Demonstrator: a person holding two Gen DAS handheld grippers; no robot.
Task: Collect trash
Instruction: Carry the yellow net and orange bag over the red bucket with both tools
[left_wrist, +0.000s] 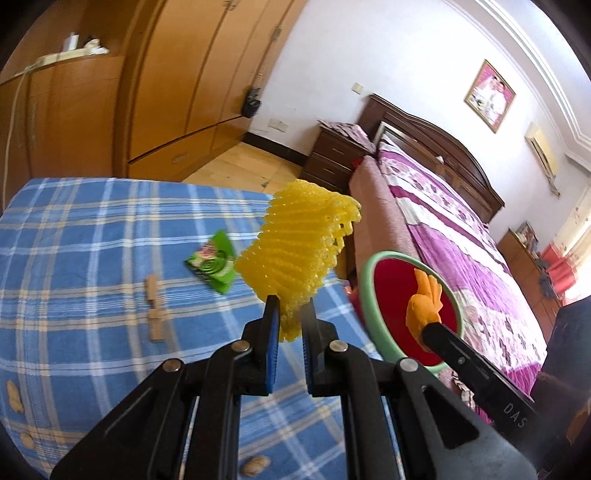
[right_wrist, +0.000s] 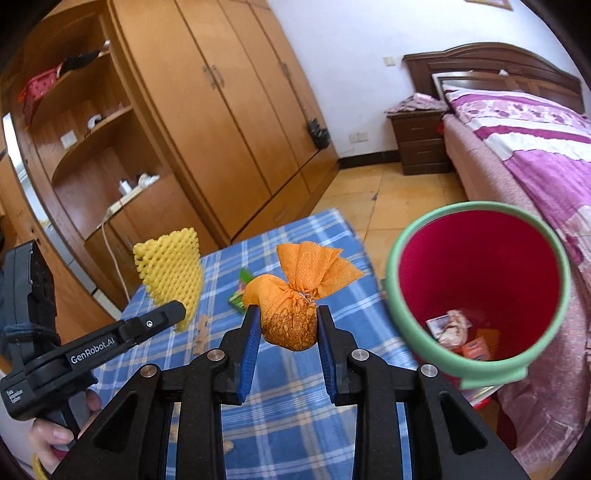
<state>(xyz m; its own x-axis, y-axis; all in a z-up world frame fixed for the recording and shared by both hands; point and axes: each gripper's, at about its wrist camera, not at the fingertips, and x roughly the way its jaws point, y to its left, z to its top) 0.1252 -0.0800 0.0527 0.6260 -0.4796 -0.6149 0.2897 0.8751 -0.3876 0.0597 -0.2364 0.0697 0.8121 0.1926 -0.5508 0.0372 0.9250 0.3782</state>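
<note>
My left gripper (left_wrist: 290, 308) is shut on a yellow foam fruit net (left_wrist: 295, 243), held up above the blue checked tablecloth (left_wrist: 92, 236). The net (right_wrist: 170, 269) and the left gripper (right_wrist: 173, 308) also show at the left of the right wrist view. My right gripper (right_wrist: 286, 317) is shut on an orange tied cloth pouch (right_wrist: 295, 306), lifted over the table. The red bin with a green rim (right_wrist: 480, 291) stands to the right beside the table and holds several scraps. In the left wrist view the pouch (left_wrist: 424, 299) hangs in front of the bin (left_wrist: 388, 291).
A green wrapper (left_wrist: 214, 262), wooden clothes pegs (left_wrist: 155, 310) and peanut shells (left_wrist: 255, 465) lie on the tablecloth. A bed with a purple cover (left_wrist: 461, 258) stands right of the bin. Wooden wardrobes (right_wrist: 229, 110) and a nightstand (right_wrist: 421, 140) line the far wall. A hand (right_wrist: 51, 435) grips the left handle.
</note>
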